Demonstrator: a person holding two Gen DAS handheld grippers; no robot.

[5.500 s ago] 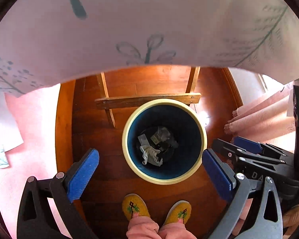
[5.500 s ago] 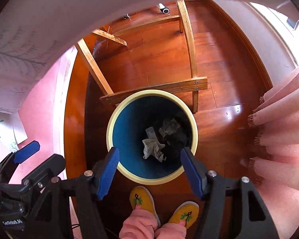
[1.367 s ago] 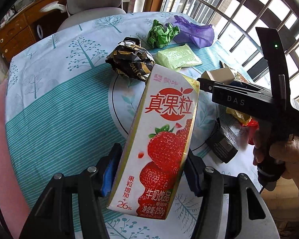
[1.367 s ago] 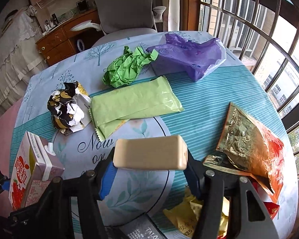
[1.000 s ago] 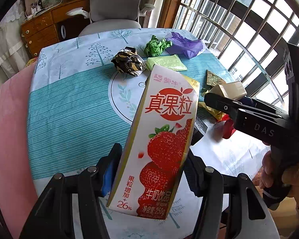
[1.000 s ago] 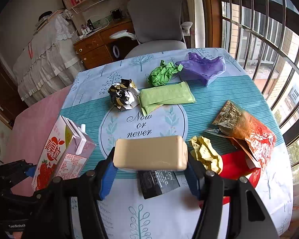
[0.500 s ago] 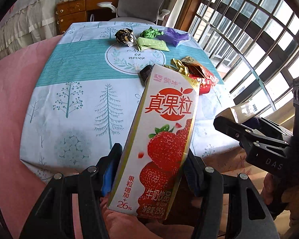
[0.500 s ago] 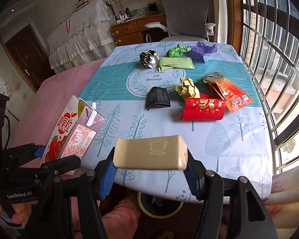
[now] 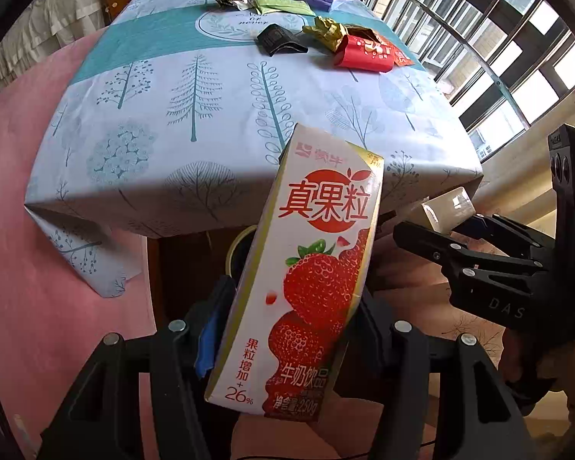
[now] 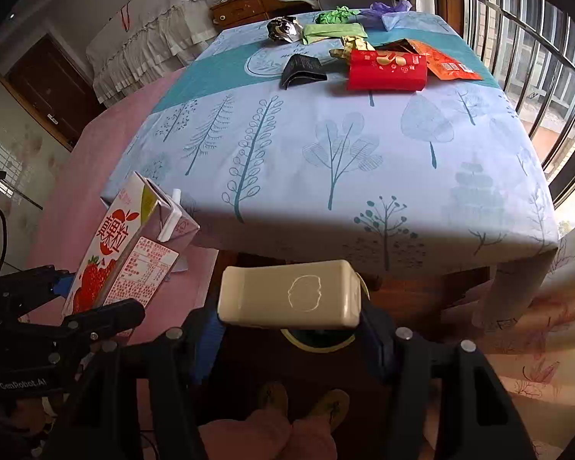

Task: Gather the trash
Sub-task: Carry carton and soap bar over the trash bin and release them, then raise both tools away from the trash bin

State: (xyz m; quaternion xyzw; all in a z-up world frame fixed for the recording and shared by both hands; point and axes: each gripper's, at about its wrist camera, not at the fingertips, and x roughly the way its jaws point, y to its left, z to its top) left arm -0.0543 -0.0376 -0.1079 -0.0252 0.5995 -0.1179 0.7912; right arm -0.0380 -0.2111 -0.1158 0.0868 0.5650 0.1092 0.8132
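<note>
My left claw (image 9: pixel 287 329) clamped on strawberry milk carton (image 9: pixel 310 276), right claw (image 10: pixel 289 326) on beige box (image 10: pixel 289 293). Both near desk (image 10: pixel 364 153) edge, above bin (image 10: pixel 318 339). Carton probably light, crushable; flat sides give best hold.

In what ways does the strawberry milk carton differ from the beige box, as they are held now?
The tall strawberry milk carton is printed white and red with berries; the small beige box is plain apart from a faint emblem. The carton stands lengthwise in the left hand-held gripper, rising well past its fingers; the box lies crosswise in the right hand-held gripper. The carton has a white spout; the box shows none. Both are gripped clear of the table.
</note>
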